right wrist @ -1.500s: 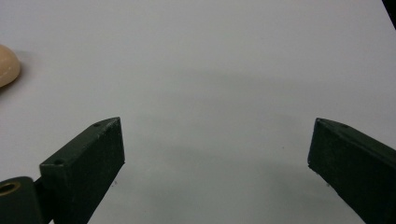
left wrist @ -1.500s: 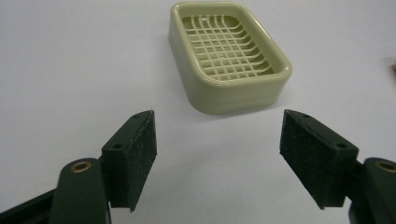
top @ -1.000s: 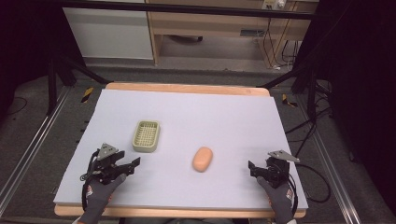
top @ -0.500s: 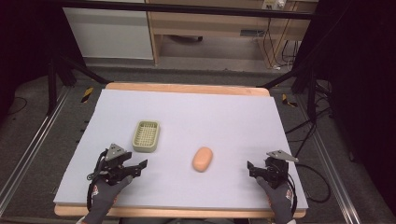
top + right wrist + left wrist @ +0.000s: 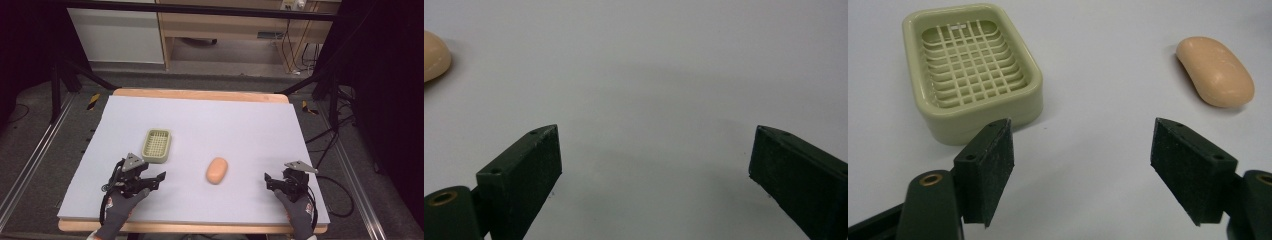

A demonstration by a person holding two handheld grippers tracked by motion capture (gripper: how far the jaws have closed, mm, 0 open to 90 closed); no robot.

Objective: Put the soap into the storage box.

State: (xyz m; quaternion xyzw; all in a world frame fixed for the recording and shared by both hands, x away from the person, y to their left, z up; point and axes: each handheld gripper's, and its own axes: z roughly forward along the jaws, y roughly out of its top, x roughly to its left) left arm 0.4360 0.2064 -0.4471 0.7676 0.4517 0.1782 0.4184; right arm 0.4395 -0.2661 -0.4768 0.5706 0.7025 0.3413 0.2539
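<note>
Two grippers low at the near edge of the table [image 5: 200,115], both spread wide and gripping nothing. Left gripper [image 5: 150,181] just in front of the pale green soap dish [image 5: 157,146], near it but not touching; from the left gripper view, dish [image 5: 973,70] ahead and left of the jaws, peach soap bar [image 5: 1215,71] off to the upper right. Soap bar [image 5: 217,170] flat on the grey tabletop, between the two grippers, right of the dish and apart from it. Right gripper [image 5: 270,181] well clear of the soap on its right side, jaws over bare table, with just an edge of the soap [image 5: 434,55] at far left in the right gripper view.
</note>
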